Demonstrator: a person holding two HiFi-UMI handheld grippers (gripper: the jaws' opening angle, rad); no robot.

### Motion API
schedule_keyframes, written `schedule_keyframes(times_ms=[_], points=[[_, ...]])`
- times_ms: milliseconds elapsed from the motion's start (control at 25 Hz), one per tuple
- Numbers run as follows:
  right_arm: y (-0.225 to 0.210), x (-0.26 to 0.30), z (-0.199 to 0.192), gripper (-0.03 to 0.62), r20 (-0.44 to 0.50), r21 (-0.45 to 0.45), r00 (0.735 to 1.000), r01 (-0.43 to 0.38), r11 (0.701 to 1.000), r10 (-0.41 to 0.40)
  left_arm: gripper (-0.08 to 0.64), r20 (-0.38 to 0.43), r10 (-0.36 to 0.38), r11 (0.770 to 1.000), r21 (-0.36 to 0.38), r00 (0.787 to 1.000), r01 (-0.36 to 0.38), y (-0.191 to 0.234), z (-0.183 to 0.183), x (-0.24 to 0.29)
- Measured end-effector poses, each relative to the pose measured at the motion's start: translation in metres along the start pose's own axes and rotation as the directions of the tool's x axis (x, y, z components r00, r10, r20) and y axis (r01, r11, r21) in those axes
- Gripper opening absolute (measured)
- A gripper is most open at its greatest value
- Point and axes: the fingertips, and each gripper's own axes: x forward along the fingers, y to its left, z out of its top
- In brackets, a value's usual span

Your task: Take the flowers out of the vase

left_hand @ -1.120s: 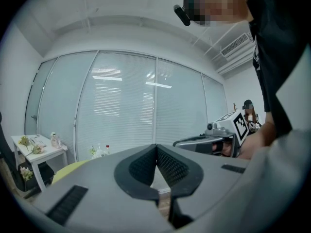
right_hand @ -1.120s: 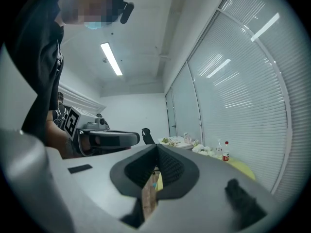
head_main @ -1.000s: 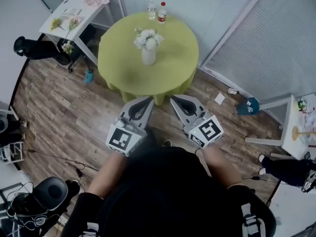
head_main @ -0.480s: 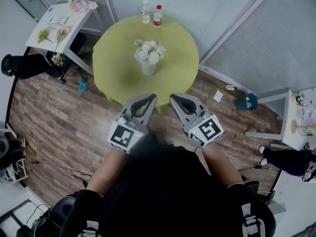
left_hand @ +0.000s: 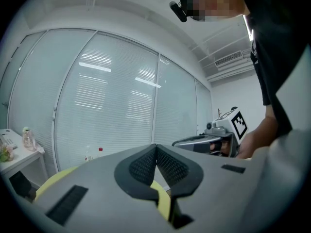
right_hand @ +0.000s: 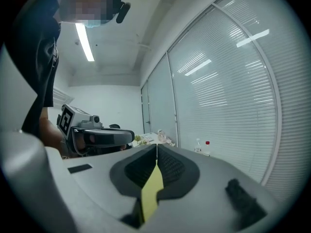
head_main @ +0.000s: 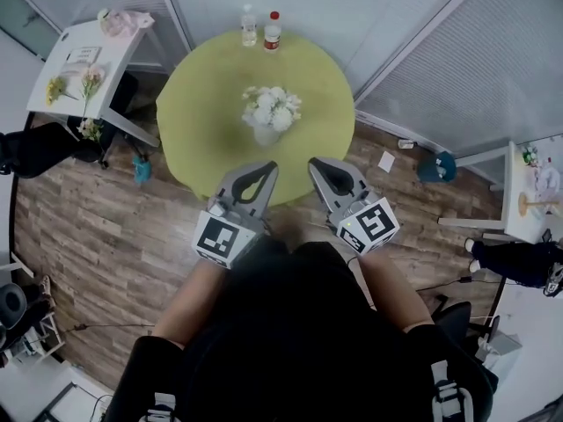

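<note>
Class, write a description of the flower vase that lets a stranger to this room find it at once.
Start at the round table with the yellow-green cloth. Near its middle stands a small white vase holding a bunch of white flowers. The only other things on that table are two plastic bottles at its far edge, and neither holds flowers.

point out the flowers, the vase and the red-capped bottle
flowers [head_main: 271, 107]: head view, middle of the white blooms
vase [head_main: 265, 135]: head view, white body just below the blooms
red-capped bottle [head_main: 273, 35]: head view, its body below the red cap
</note>
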Motion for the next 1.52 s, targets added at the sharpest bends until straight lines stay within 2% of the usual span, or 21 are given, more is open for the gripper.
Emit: schedule_keyframes(times_ms=[280,440,960,1240,1520], points=[[-0.021,0.025,-0.010,0.020,-0.036,0.000,0.995,0.088,0.996,-0.088,0.012,-0.005,-0.031,1.000,-0.006,1.000,0.030,0.028,-0.007,0.015],[-0.039,0.039,-0.020,0.020,-0.066,0.008,0.992,0.107,0.994,-0.106,0.014,0.001,-0.023,1.000,-0.007,1.000,0.023,0.039,-0.013,0.031],[-0.090,0.084,-0.057,0.024,-0.142,0.007,0.988,0.054,0.999,-0.052,0.012,-0.047,0.053,0.999,-0.010,0.998,-0.053,0.070,-0.038,0.082],[-0.108,0.108,-0.083,0.136,-0.196,0.028,0.980,0.022,0.999,-0.016,0.012,-0.077,0.081,0.996,-0.020,0.994,-0.083,0.082,-0.052,0.098],[-0.119,0.130,-0.099,0.140,-0.207,0.064,0.978,-0.004,0.998,0.017,0.012,-0.093,0.099,0.994,-0.034,0.991,-0.102,0.090,-0.062,0.101]])
